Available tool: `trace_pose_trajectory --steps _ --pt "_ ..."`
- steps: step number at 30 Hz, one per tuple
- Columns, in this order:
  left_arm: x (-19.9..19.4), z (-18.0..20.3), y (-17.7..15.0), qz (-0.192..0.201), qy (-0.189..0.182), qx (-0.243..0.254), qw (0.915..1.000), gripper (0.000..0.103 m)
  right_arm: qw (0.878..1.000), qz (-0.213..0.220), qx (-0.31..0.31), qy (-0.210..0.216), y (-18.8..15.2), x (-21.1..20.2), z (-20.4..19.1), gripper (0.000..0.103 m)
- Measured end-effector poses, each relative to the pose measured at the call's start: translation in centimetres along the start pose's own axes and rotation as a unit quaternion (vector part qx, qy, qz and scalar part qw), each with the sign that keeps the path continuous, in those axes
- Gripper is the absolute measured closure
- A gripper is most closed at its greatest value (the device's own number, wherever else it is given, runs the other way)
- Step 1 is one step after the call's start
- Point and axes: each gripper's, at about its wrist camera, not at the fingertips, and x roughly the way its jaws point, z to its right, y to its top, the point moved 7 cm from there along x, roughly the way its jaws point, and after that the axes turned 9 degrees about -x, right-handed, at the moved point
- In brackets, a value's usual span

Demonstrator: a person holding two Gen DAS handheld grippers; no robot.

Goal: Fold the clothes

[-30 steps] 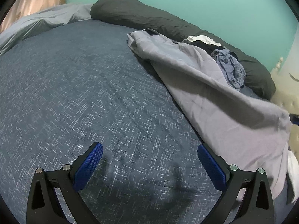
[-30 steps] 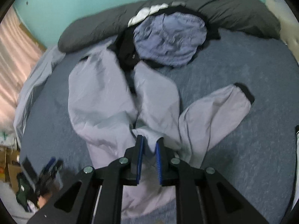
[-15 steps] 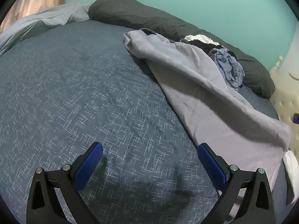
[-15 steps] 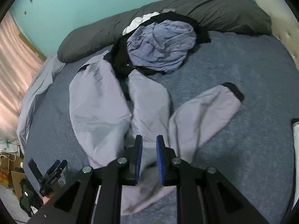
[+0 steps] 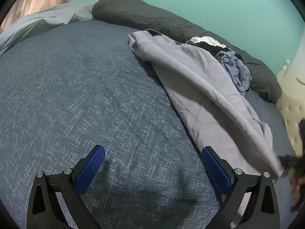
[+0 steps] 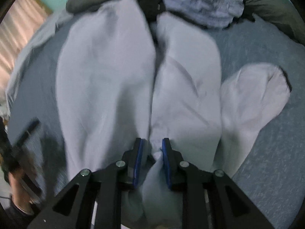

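A pale lilac-grey garment [image 6: 118, 72] is spread over the middle of the right wrist view, where two long panels run from the top of the frame down to the bottom centre, and a sleeve with a dark cuff [image 6: 255, 99] is splayed out toward the right edge. A bunch of its fabric is clamped between the blue pads of the right gripper [image 6: 151, 158] at the bottom centre, the jaws being drawn in narrowly around the cloth. This view is blurred.

In the left wrist view the same garment [image 5: 200, 87] is seen as a long diagonal ridge, running from the upper middle of the frame down to the lower right edge, where it is drawn taut toward a blurred dark shape that cannot be made out clearly. The left gripper [image 5: 152, 171] is held at the bottom of that frame with its jaws spread wide, nothing being held between them; patterned bedding is seen in the gap.

A crumpled blue cloth [image 5: 236, 70] and a bit of white cloth [image 5: 205, 40] are piled beside the garment in the upper right of the left view. All of it is laid on a dark blue bed cover [image 5: 76, 95] flecked with white. A dark grey bolster [image 5: 144, 17] is stretched along the top, against a turquoise wall [image 5: 209, 3].
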Motion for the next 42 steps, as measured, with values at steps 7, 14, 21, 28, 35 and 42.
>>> trace_pose_trajectory --steps 7,14,21,28,35,42 --pt "-0.1 0.2 0.0 0.001 -0.002 0.002 1.0 0.0 1.0 0.022 0.014 0.008 0.1 -1.3 0.4 0.082" --pt "0.0 0.0 0.1 0.003 0.002 0.009 1.0 0.0 0.996 0.063 0.06 -0.002 5.9 -2.7 3.3 0.055" --pt "0.2 -0.2 0.3 0.001 0.002 0.014 0.9999 0.0 0.996 0.033 0.077 -0.035 9.6 1.5 6.2 0.048" --pt "0.4 -0.4 0.5 -0.002 0.001 0.008 1.0 0.0 0.995 0.002 0.085 -0.05 8.6 5.0 6.5 0.069" --pt "0.0 -0.4 0.7 0.001 -0.002 0.002 1.0 0.0 0.995 0.06 0.071 -0.024 6.5 1.0 6.4 0.099" --pt "-0.4 -0.4 0.9 0.006 -0.003 0.0 1.0 0.0 0.987 0.125 0.099 0.015 -0.1 -6.6 6.0 0.1"
